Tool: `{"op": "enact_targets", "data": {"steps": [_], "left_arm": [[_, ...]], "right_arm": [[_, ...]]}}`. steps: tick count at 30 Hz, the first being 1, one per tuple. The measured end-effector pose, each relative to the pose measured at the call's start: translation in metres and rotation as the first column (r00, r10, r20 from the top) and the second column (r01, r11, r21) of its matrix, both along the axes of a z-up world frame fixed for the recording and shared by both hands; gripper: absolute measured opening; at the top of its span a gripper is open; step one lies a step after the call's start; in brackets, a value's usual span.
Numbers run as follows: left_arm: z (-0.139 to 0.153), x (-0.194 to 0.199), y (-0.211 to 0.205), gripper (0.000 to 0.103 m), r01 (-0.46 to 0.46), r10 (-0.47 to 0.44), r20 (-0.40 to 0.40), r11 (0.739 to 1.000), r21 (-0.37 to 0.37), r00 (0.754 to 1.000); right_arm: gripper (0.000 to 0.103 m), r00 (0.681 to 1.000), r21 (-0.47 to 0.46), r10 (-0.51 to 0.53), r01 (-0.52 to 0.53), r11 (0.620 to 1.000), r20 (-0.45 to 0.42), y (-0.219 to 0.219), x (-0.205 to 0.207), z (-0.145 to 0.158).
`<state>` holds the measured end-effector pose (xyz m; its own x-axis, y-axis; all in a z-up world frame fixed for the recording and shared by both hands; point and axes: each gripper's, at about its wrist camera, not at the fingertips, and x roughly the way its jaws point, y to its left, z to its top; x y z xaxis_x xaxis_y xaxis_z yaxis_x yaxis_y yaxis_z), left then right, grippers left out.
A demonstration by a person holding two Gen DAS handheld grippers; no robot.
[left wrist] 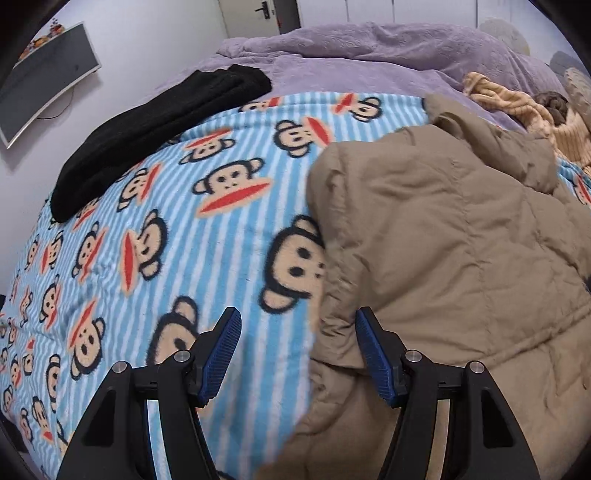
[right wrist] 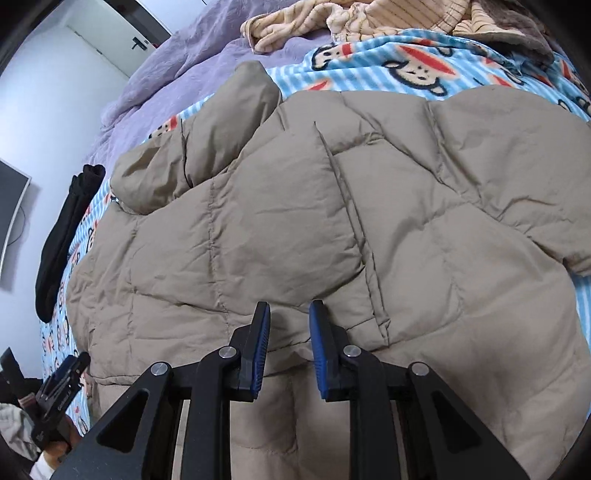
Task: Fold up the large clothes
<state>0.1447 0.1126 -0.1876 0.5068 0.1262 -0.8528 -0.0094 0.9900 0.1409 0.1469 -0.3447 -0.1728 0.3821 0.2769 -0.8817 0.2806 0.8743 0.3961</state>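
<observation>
A tan puffer jacket (left wrist: 443,240) lies spread on a blue striped monkey-print blanket (left wrist: 207,258), filling most of the right wrist view (right wrist: 332,221). My left gripper (left wrist: 297,317) hovers open at the jacket's left edge. That edge sits inside the gap, with one blue finger pad (left wrist: 373,354) over the fabric and the other over the blanket. My right gripper (right wrist: 289,308) is low over the jacket's lower middle, its fingers a small way apart with bare fabric showing between them. The left gripper (right wrist: 62,376) also shows at the lower left of the right wrist view.
A folded black garment (left wrist: 147,129) lies at the blanket's far left. A purple blanket (left wrist: 369,55) covers the back of the bed. A beige striped garment (right wrist: 351,18) is heaped at the far right. A monitor (left wrist: 44,77) hangs on the left wall.
</observation>
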Motion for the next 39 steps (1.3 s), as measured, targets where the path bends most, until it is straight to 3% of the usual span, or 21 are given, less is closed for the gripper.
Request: {"op": "enact_targets", "data": {"steps": [3, 6, 8, 11, 14, 16, 19, 22, 27, 31, 33, 39], "left_arm": [[-0.007, 0.008, 0.036, 0.066, -0.124, 0.127, -0.044, 0.99, 0.066, 0.991], [0.009, 0.006, 0.073, 0.066, -0.208, 0.204, -0.064, 0.975, -0.082, 0.977], [0.025, 0.009, 0.069, 0.066, -0.157, 0.154, -0.034, 0.977, -0.144, 0.987], [0.039, 0.022, 0.034, 0.066, -0.003, 0.005, 0.014, 0.984, -0.177, 1.0], [0.031, 0.04, -0.005, 0.066, 0.079, -0.076, 0.026, 0.986, -0.147, 0.997], [0.013, 0.055, -0.014, 0.066, 0.05, -0.051, -0.005, 0.993, -0.103, 0.999], [-0.015, 0.067, -0.001, 0.068, -0.025, 0.015, -0.058, 0.985, -0.173, 0.998], [-0.021, 0.067, 0.003, 0.073, -0.031, 0.022, -0.055, 0.983, -0.179, 0.998], [-0.017, 0.067, -0.002, 0.073, -0.036, 0.029, -0.054, 0.99, -0.14, 0.998], [-0.007, 0.062, 0.002, 0.073, -0.071, 0.065, -0.054, 0.991, -0.116, 0.996], [0.003, 0.057, 0.0, 0.073, -0.078, 0.073, -0.053, 0.993, -0.094, 0.996], [0.035, 0.028, -0.039, 0.073, 0.036, -0.042, -0.058, 0.995, -0.093, 0.997]], "right_arm": [[0.022, 1.0, -0.035, 0.02, -0.02, 0.999, -0.006, 0.007, 0.0, -0.003], [0.022, 1.0, -0.031, 0.015, -0.016, 0.999, -0.006, 0.007, 0.002, -0.005], [0.022, 1.0, -0.028, 0.014, -0.014, 1.0, -0.005, 0.008, 0.003, -0.007], [0.022, 1.0, -0.038, 0.014, -0.014, 0.999, -0.007, 0.01, 0.005, -0.009], [0.023, 1.0, -0.05, 0.018, -0.018, 0.999, -0.013, 0.011, 0.006, -0.007], [0.023, 1.0, -0.055, 0.022, -0.023, 0.998, -0.015, 0.013, 0.006, -0.007], [0.023, 0.999, -0.059, 0.038, -0.038, 0.998, -0.005, 0.014, 0.007, -0.008], [0.023, 0.998, -0.07, 0.068, -0.067, 0.995, 0.011, 0.02, 0.012, -0.012], [0.023, 0.995, -0.071, 0.094, -0.093, 0.993, 0.015, 0.017, 0.019, -0.008], [0.023, 0.999, -0.082, 0.034, -0.032, 0.996, 0.022, -0.007, 0.004, 0.005], [0.029, 1.0, -0.098, -0.015, 0.015, 0.995, 0.005, -0.023, -0.006, 0.009], [0.035, 0.994, 0.001, -0.113, 0.113, 0.994, 0.001, -0.064, -0.047, 0.018]]}}
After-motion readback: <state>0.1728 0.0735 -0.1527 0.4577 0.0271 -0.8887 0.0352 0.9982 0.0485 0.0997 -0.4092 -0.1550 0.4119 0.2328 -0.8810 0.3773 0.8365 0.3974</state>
